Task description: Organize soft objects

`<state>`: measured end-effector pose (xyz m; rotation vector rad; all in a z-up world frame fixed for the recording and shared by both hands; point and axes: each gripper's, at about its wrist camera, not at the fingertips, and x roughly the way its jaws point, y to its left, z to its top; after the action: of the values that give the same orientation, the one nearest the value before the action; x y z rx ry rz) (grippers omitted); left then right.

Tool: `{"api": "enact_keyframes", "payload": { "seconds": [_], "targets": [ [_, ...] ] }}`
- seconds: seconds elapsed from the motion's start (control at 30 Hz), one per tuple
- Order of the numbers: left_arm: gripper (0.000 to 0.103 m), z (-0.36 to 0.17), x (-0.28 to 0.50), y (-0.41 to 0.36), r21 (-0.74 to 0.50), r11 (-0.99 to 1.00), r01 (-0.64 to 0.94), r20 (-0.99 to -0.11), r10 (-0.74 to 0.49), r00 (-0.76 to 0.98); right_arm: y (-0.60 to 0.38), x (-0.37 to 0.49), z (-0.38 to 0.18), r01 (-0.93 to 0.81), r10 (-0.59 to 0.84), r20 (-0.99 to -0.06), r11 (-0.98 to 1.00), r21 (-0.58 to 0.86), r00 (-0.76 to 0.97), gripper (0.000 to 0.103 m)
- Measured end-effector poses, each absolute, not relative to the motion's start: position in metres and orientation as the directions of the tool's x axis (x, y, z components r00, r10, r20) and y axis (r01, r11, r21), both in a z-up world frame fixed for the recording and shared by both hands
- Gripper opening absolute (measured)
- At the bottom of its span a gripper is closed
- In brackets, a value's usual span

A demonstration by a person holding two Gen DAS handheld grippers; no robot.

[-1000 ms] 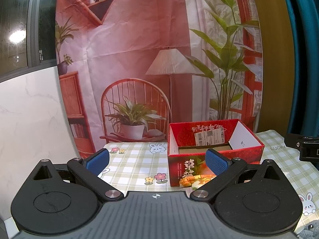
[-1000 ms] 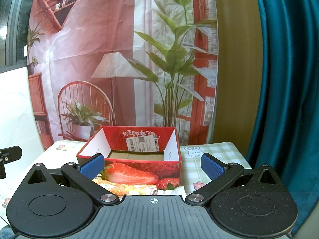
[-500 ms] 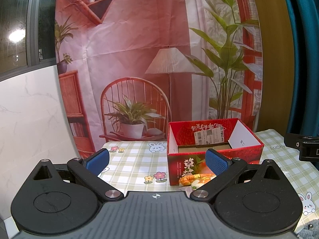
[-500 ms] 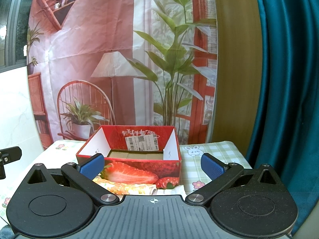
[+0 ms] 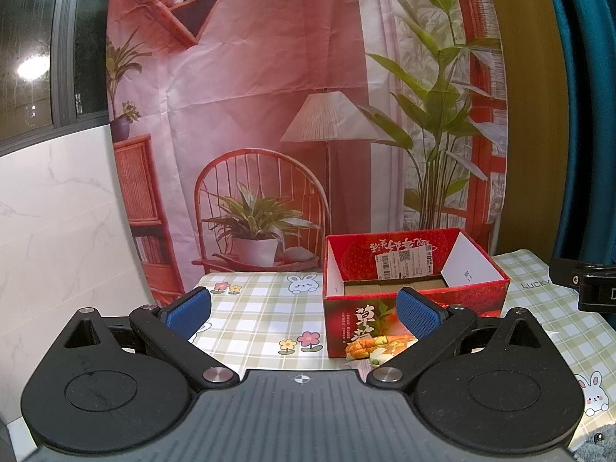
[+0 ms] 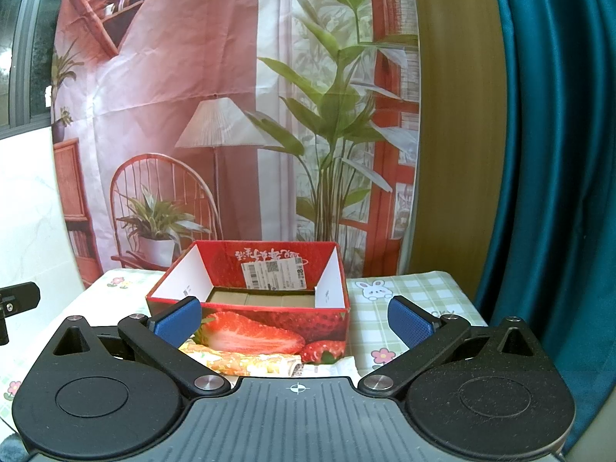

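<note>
A red strawberry-print cardboard box [image 5: 415, 265] stands open on the checked tablecloth; it also shows in the right wrist view [image 6: 269, 327]. Its inside looks bare down to the brown floor. A soft floral orange-and-white bundle [image 5: 379, 346] lies against the box's near wall, and shows in the right wrist view [image 6: 246, 362], partly hidden by the gripper body. A white crumpled piece [image 6: 338, 365] lies beside it. My left gripper [image 5: 304, 312] is open and empty, short of the box. My right gripper [image 6: 294, 319] is open and empty, facing the box's front.
The checked tablecloth [image 5: 261, 308] with bunny and flower prints covers the table. A printed fabric backdrop [image 5: 269, 115] hangs behind. A teal curtain [image 6: 550, 154] hangs at the right. A grey fuzzy item [image 5: 600, 442] peeks in at the lower right of the left wrist view.
</note>
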<state>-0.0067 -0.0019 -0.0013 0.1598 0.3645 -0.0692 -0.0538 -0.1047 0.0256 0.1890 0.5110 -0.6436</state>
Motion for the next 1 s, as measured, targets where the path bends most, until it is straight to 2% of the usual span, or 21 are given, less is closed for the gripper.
{"api": "enact_keyframes", "payload": {
  "seconds": [1.0],
  "targets": [
    [0.103, -0.0043, -0.007, -0.0019, 0.137, 0.986, 0.097, -0.374, -0.04, 0.927, -0.1053, -0.0541, 0.0209, 0.616, -0.522, -0.516, 0.788, 0.014, 0.679, 0.103]
  ]
}}
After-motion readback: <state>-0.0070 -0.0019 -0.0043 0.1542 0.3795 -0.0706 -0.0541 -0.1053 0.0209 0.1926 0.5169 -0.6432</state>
